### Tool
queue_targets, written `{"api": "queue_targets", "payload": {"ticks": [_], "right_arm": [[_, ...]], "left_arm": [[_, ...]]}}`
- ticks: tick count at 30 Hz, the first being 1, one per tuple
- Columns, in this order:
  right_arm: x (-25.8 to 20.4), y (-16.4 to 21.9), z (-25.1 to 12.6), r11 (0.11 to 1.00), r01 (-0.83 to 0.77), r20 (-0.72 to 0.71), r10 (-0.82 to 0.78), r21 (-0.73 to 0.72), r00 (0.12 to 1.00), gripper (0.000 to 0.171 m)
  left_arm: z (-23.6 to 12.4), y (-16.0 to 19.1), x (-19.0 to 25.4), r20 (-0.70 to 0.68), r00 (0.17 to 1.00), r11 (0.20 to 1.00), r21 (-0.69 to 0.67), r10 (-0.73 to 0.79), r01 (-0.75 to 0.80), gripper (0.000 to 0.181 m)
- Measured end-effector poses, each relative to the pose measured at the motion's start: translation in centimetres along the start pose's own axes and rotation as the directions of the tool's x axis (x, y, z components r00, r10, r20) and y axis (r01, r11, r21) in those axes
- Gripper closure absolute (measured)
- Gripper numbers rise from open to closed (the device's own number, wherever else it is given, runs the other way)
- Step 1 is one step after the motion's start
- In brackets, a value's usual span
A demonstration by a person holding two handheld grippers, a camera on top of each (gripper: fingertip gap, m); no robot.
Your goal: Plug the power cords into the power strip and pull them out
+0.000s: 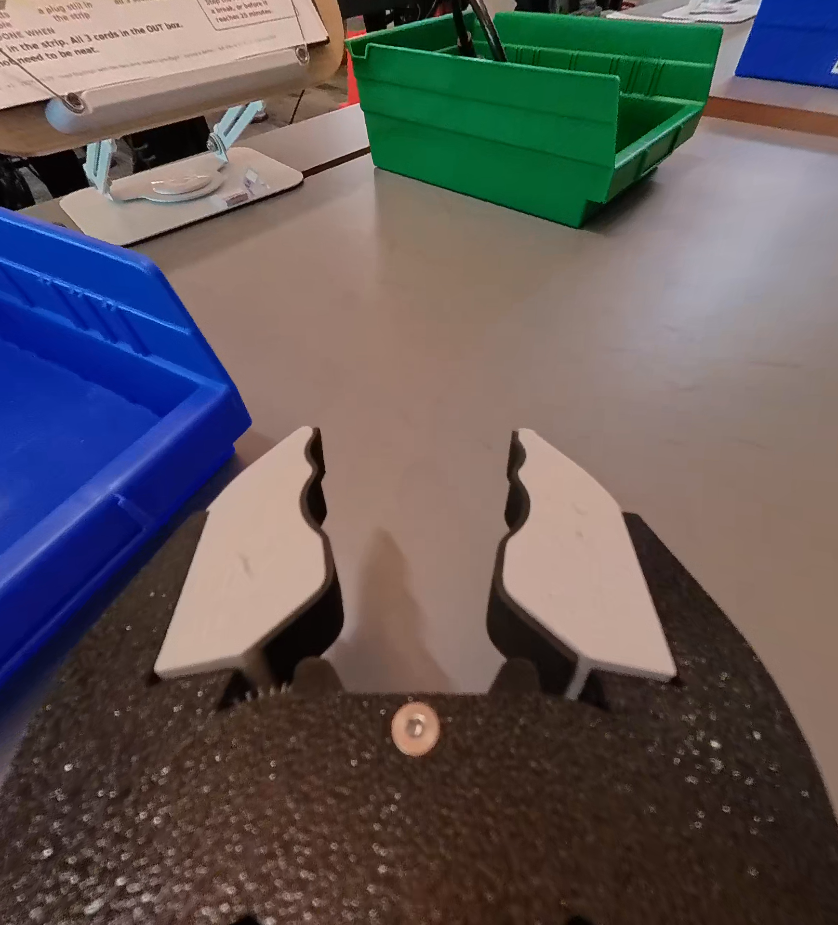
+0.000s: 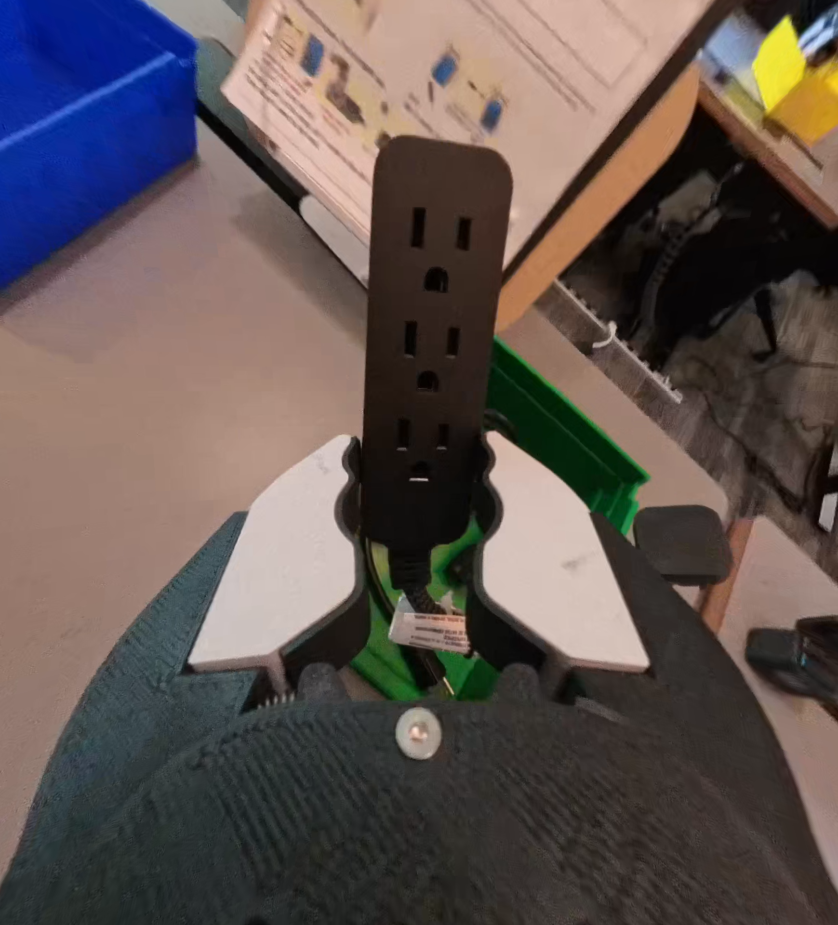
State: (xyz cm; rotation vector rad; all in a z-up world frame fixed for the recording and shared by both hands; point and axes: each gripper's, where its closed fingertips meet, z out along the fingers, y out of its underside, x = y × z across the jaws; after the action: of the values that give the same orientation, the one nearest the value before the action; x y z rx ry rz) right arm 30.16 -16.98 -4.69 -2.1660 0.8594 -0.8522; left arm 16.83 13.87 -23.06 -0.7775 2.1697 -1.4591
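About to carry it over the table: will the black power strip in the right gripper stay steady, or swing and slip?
The power strip looks rigid, so it should not droop. The right gripper clamps only its cord end, so the long free end may lever or pivot if bumped. Its braided cord hangs toward the green bin and will probably trail and could snag.

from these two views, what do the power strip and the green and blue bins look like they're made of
Power strip: matte black moulded plastic, judging by its even, dull face; its cord looks braided. Green bin and blue bin: probably glossy rigid plastic, with moulded ribs and soft highlights.
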Motion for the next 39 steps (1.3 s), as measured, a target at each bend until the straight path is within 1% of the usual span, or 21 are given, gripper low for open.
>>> {"api": "queue_targets", "payload": {"ticks": [2,5,7,10,16,21,25,26,28,31,35,39], "right_arm": [[1.5,2.5,1.6,0.992,-0.108,-0.009,0.108,-0.059,0.994,0.127],[1.5,6.1,4.4,0.962,-0.241,0.023,0.246,-0.128,0.969,0.126],[1.1,8.2,6.3,0.946,-0.276,0.038,0.286,-0.172,0.958,0.126],[1.1,10.8,8.5,0.93,-0.293,0.004,0.302,-0.222,0.953,0.126],[1.0,12.7,11.7,0.897,-0.386,-0.01,0.393,-0.216,0.92,0.125],[1.2,14.3,13.2,0.891,-0.372,-0.057,0.37,-0.262,0.927,0.124],[1.7,14.6,13.7,0.896,-0.368,-0.083,0.358,-0.248,0.93,0.121],[1.9,14.3,13.7,0.903,-0.363,-0.089,0.352,-0.229,0.932,0.115],[2.5,13.9,13.4,0.912,-0.348,-0.118,0.33,-0.218,0.937,0.086],[3.7,13.1,12.3,0.931,-0.299,-0.184,0.263,-0.21,0.947,0.063],[4.4,11.4,10.2,0.953,-0.262,-0.235,0.224,-0.15,0.946,0.046],[3.0,10.3,8.3,0.966,-0.246,-0.205,0.225,-0.084,0.953,0.045]], "left_arm": [[0.1,0.2,0.1,-0.006,1.0,1.0,-0.014,0.004,-0.004,0.111],[0.3,0.3,0.3,-0.014,1.0,1.0,-0.029,0.012,-0.013,0.112],[0.4,0.5,0.4,-0.021,1.0,0.999,-0.038,0.016,-0.017,0.111],[0.5,0.6,0.4,-0.022,1.0,0.999,-0.05,0.015,-0.016,0.111],[0.3,0.4,0.0,-0.024,0.999,0.999,-0.03,-0.027,0.026,0.111],[-0.1,0.0,-0.3,-0.028,0.998,0.998,0.005,-0.056,0.057,0.111],[-0.2,-0.2,-0.3,-0.031,0.998,0.998,0.02,-0.063,0.063,0.111],[-0.2,-0.2,-0.2,-0.04,0.997,0.998,0.021,-0.063,0.064,0.111],[-0.2,-0.1,-0.3,-0.043,0.996,0.997,0.017,-0.075,0.076,0.111],[-0.2,-0.1,-0.4,-0.044,0.995,0.996,0.013,-0.087,0.087,0.11],[-0.1,-0.1,-0.4,-0.037,0.996,0.997,0.01,-0.079,0.08,0.11],[0.0,0.1,-0.3,-0.031,0.997,0.998,-0.003,-0.068,0.068,0.108]]}}
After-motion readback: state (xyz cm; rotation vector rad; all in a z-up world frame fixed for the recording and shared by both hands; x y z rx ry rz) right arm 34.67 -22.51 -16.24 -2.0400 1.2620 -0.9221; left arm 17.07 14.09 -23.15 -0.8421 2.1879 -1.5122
